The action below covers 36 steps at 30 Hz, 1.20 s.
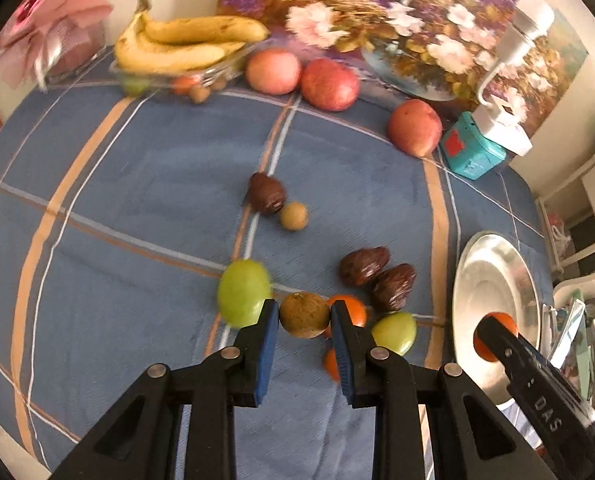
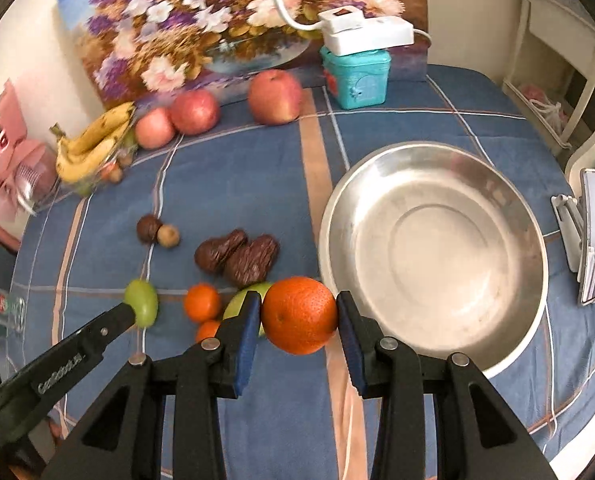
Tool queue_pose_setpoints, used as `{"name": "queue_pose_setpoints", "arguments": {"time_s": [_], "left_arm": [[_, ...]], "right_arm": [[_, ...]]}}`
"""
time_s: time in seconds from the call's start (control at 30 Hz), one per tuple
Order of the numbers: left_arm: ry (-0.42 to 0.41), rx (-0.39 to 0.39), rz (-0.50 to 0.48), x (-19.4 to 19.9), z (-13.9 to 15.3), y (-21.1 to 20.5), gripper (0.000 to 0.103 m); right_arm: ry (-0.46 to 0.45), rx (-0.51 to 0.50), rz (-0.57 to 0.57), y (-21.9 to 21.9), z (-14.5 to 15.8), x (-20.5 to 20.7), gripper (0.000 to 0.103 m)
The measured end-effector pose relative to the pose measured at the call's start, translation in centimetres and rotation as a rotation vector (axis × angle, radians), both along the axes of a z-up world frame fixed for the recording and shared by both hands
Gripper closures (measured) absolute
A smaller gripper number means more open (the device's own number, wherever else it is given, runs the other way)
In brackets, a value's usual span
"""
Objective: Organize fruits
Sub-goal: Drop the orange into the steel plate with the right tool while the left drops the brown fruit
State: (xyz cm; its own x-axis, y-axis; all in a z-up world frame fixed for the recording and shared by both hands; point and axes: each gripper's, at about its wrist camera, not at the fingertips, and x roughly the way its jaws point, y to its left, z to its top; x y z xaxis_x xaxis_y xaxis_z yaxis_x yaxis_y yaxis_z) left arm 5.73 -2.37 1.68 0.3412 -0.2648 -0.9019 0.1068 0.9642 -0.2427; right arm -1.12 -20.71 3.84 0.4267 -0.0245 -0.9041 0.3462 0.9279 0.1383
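Note:
My left gripper (image 1: 304,316) is shut on a round brown fruit (image 1: 304,315), lifted just above the blue checked cloth. Around it lie a large green fruit (image 1: 243,294), a smaller green one (image 1: 395,332), two small oranges (image 1: 351,310) and two dark wrinkled fruits (image 1: 377,276). My right gripper (image 2: 299,316) is shut on a big orange (image 2: 299,314), held in the air beside the left rim of the silver bowl (image 2: 529,240). In the left wrist view the right gripper (image 1: 495,336) shows with the orange in front of the silver bowl (image 1: 493,272).
Three red apples (image 2: 275,98) and bananas (image 2: 93,140) in a glass dish line the back, before a flower painting (image 2: 217,20). A teal box (image 2: 357,78) carries a white power strip. Another dark fruit (image 1: 267,194) and a small tan one (image 1: 294,216) lie mid-cloth. A phone stand (image 2: 593,236) stands right.

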Motion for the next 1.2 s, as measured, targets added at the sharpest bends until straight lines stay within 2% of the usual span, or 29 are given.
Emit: {"name": "queue_pose_setpoints", "arguments": {"time_s": [0.23, 0.43, 0.57, 0.9, 1.2], "left_arm": [[-0.022, 0.011, -0.140, 0.2, 0.5, -6.3, 0.074], [-0.031, 0.014, -0.316, -1.0, 0.3, -13.4, 0.074], [-0.012, 0.021, -0.404, -1.8, -0.9, -17.0, 0.074], [0.019, 0.069, -0.465, -3.3, -3.9, -19.7, 0.074], [0.018, 0.067, -0.485, -3.8, -3.9, -20.1, 0.072]], "right_arm": [[0.019, -0.020, -0.148, -5.6, -0.9, 0.7, 0.063], [0.041, -0.023, -0.304, -11.5, -1.5, -1.0, 0.063], [0.046, 0.010, -0.359, -13.8, -2.1, -2.1, 0.063], [0.092, 0.055, -0.412, -16.3, -4.3, -2.8, 0.062], [0.090, 0.052, -0.386, -15.8, -4.2, -2.5, 0.062]]}}
